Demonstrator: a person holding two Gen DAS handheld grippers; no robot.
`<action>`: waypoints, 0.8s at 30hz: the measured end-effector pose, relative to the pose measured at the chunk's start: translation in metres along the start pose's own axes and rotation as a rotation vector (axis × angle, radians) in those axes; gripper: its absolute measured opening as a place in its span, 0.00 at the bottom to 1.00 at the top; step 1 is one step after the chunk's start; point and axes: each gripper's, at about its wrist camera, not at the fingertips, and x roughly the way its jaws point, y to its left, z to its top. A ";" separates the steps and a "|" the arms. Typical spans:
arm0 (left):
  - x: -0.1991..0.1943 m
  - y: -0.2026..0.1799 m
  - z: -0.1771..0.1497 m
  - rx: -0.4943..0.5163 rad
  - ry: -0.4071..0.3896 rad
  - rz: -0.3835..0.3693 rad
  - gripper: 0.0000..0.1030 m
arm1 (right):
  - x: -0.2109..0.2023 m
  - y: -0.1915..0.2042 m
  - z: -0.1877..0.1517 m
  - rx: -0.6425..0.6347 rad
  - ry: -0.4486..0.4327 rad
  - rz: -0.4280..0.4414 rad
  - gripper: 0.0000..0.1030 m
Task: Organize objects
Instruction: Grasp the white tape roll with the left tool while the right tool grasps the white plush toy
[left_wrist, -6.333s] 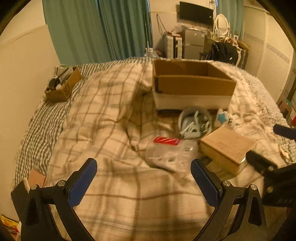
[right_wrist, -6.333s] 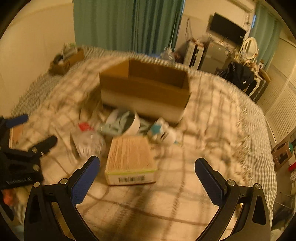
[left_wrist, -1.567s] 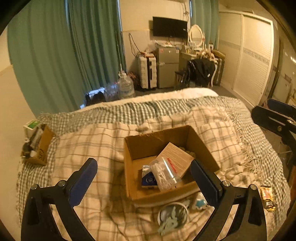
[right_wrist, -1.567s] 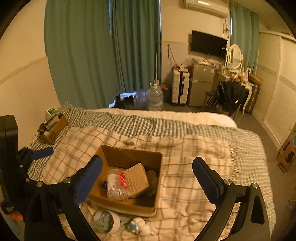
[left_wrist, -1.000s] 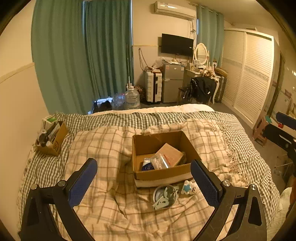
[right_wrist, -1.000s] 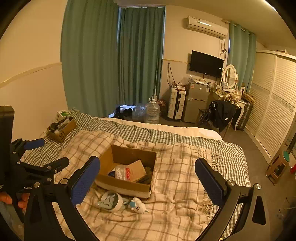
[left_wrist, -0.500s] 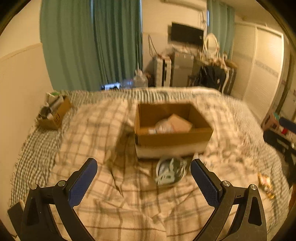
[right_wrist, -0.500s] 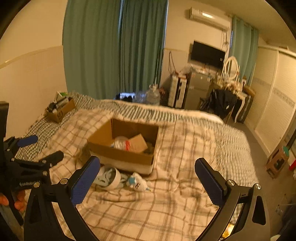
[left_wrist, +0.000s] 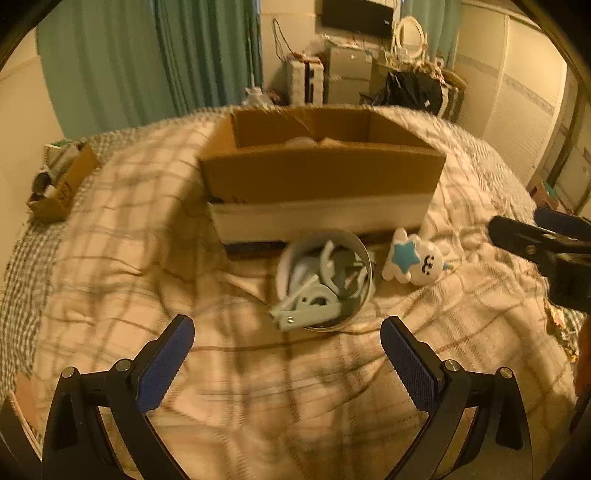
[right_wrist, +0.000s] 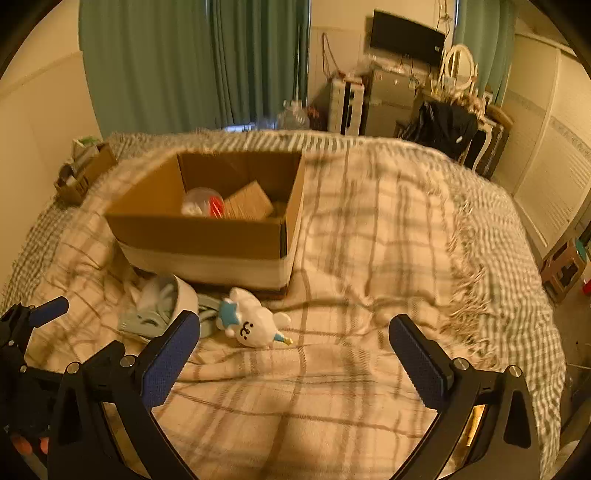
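Observation:
An open cardboard box (left_wrist: 321, 173) (right_wrist: 207, 232) stands on the bed; it holds a clear plastic bag with a red strip (right_wrist: 201, 203) and a brown carton (right_wrist: 247, 203). In front of it a white bowl of pale blue clips (left_wrist: 325, 280) (right_wrist: 162, 299) lies tipped on its side. A white plush toy with a blue star (left_wrist: 413, 258) (right_wrist: 251, 321) lies beside the bowl. My left gripper (left_wrist: 286, 354) is open and empty, just short of the bowl. My right gripper (right_wrist: 295, 347) is open and empty, near the plush toy.
The bed is covered by a rumpled plaid blanket (left_wrist: 129, 258) (right_wrist: 369, 240). A small cardboard box of items (left_wrist: 62, 184) (right_wrist: 85, 170) sits at the bed's far left. Teal curtains, a TV, suitcases and a wardrobe stand beyond the bed.
Both grippers have dropped from high above the bed and come close to the bowl and plush toy. The bag and carton that lay on the blanket are inside the box.

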 end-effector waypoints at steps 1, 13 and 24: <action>0.006 -0.003 0.000 0.010 0.013 -0.003 1.00 | 0.007 0.001 -0.001 -0.002 0.015 0.006 1.00; 0.067 -0.008 0.004 0.047 0.122 -0.050 1.00 | 0.085 0.014 0.001 -0.009 0.165 0.098 0.94; 0.080 -0.016 0.009 0.094 0.102 -0.100 1.00 | 0.097 0.022 -0.001 -0.018 0.185 0.140 0.61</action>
